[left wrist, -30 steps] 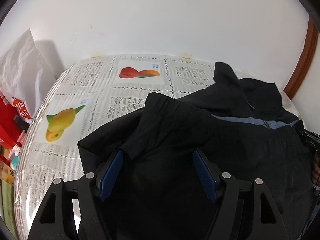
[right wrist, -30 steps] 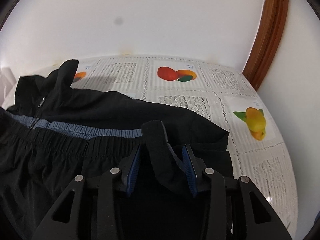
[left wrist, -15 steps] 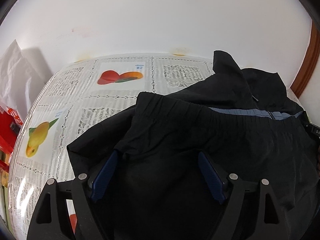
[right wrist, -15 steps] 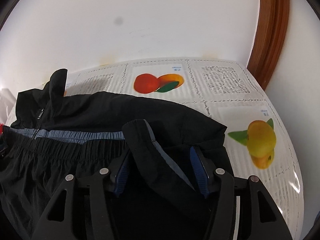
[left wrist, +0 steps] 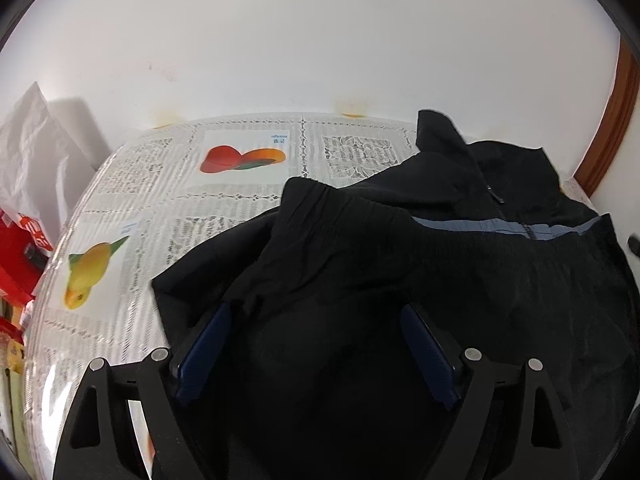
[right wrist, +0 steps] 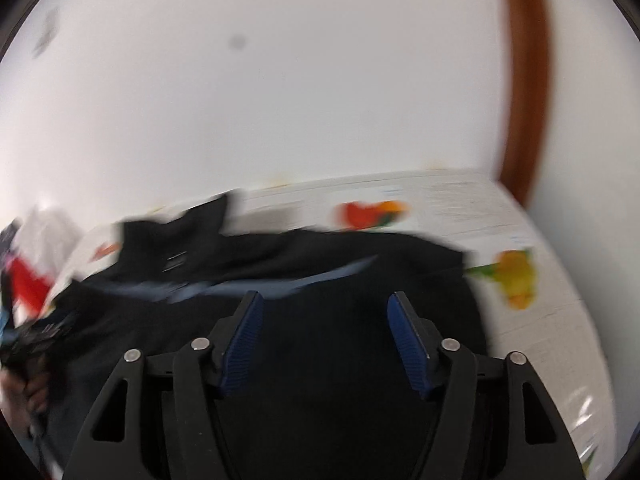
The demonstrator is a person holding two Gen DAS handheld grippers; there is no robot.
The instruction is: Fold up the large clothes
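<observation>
the left tongs (left wrist: 316, 344) stood wide, and the black jacket (left wrist: 400, 280) lay between and ahead of its blue fingers (left wrist: 204, 344), not pinched. the jacket was spread on the tablecloth (left wrist: 168, 184), its grey stripe (left wrist: 480, 225) ahead and to the right. the right tongs (right wrist: 326, 340) were wide too, holding nothing, above the jacket (right wrist: 340, 360). this view was blurred. a fruit picture (right wrist: 514, 276) lay to the right.
</observation>
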